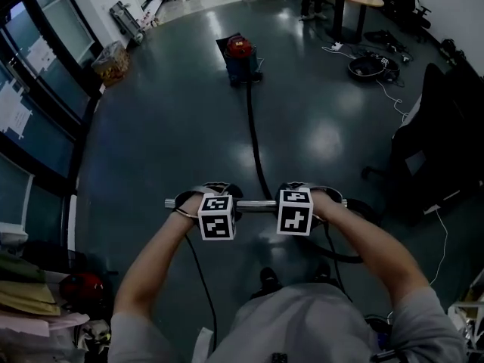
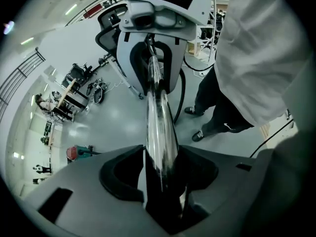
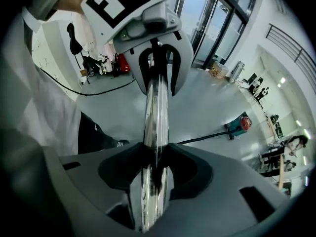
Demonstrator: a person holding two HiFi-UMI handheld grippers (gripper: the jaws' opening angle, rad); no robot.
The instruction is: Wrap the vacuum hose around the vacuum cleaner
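Fingers (image 2: pixel 89 191) of the left gripper (image 2: pixel 160 154) and right gripper (image 3: pixel 153 152) clamp a smooth, mirror-bright chrome tube (image 1: pixel 257 202) held level, with black-and-white square markers (image 1: pixel 217 225) on each cube. The head view alone shows the slim black hose (image 1: pixel 253 138) running its full length, from beneath the tube across the glossy floor (image 1: pixel 166 127) to the red-topped teal vacuum cleaner (image 1: pixel 240 57), well beyond the tube.

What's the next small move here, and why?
Probably carry the metal wand forward toward the vacuum cleaner. The left hand-held gripper and right hand-held gripper are both clamped on the wand, holding it level, while the hose lies stretched nearly straight across the floor to the distant cleaner. Wrapping looks impractical from here.
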